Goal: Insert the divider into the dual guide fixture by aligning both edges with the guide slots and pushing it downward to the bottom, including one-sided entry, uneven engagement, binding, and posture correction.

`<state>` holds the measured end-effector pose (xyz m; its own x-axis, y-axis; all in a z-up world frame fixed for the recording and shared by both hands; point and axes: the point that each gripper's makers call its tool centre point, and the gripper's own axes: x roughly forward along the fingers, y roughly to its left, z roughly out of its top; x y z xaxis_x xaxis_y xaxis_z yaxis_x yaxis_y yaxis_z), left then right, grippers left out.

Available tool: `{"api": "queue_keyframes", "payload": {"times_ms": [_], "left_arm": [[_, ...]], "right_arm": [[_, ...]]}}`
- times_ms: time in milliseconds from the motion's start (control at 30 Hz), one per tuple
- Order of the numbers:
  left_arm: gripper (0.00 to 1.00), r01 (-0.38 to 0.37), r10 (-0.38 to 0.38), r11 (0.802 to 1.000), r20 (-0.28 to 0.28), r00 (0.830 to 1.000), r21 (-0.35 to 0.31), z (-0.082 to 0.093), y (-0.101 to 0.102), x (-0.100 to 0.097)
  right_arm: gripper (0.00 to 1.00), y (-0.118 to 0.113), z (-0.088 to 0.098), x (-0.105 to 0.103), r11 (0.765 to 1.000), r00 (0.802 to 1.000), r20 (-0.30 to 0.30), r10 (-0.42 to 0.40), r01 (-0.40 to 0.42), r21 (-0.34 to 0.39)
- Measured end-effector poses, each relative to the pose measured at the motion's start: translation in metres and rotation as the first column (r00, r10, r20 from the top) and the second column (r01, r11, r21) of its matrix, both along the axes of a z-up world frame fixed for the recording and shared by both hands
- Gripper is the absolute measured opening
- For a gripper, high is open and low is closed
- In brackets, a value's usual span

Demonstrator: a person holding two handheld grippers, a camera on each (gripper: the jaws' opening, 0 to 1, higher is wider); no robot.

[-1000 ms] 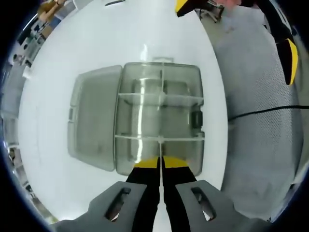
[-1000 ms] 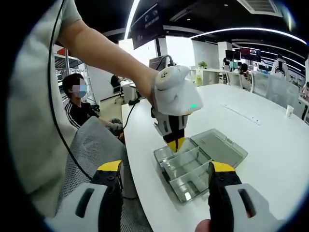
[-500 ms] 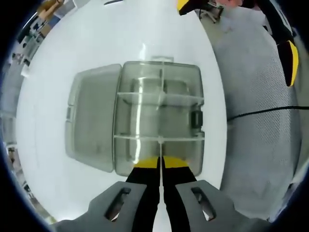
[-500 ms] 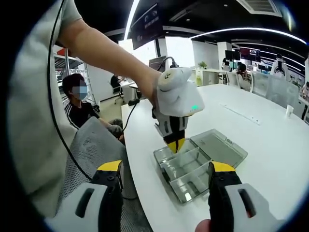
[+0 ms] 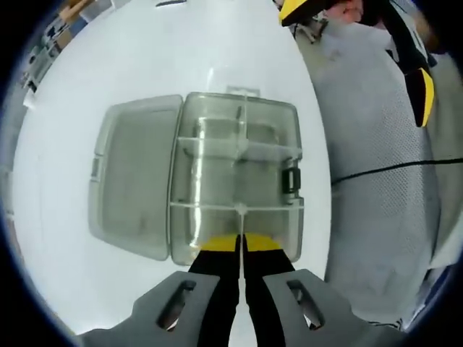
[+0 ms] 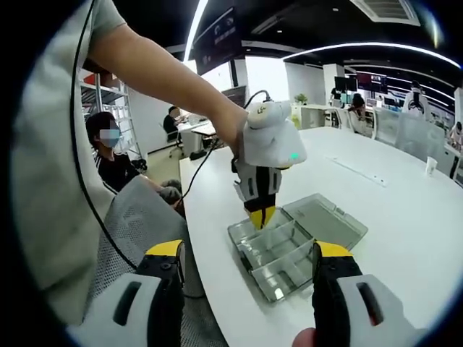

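A clear plastic compartment box lies on the white table, its lid swung open to the left. Clear cross dividers stand inside it. My left gripper hangs over the box's near row. Its yellow-tipped jaws are shut on a thin clear divider, which shows edge-on as a pale strip between them. In the right gripper view a hand holds the left gripper upright over the box. My right gripper stands wide open near the table's edge, with nothing between its fingers.
A grey mesh chair stands beside the table's curved edge, and a black cable crosses it. A person's arm reaches in from the upper left. A seated person is behind the chair. Desks fill the background.
Both views have shifted slightly. The left gripper has stayed shut over the same near row of the box. Nothing was taken hold of or let go.
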<state>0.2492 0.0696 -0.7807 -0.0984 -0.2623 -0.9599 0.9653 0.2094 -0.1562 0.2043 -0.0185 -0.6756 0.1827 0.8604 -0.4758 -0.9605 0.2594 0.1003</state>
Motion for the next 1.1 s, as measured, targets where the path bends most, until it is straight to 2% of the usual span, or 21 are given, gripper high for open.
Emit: {"api": "queue_keyframes", "payload": {"times_ms": [367, 767, 1100], "left_arm": [[0.0, 0.021, -0.022, 1.0, 0.055, 0.998, 0.022, 0.0021, -0.0005, -0.0008], [0.0, 0.048, -0.052, 0.997, 0.075, 0.996, 0.054, 0.0052, -0.0017, 0.0], [0.0, 0.05, -0.055, 0.997, 0.077, 0.996, 0.056, 0.0076, -0.0021, 0.0002]], "right_arm": [[0.7, -0.0001, -0.0002, -0.0032, 1.0, 1.0, -0.002, 0.001, -0.001, 0.0], [0.69, 0.0007, 0.0, -0.0039, 1.0, 1.0, 0.0, 0.004, -0.004, -0.001], [0.68, 0.0056, -0.0005, -0.0057, 1.0, 1.0, -0.001, 0.018, -0.018, 0.002]]}}
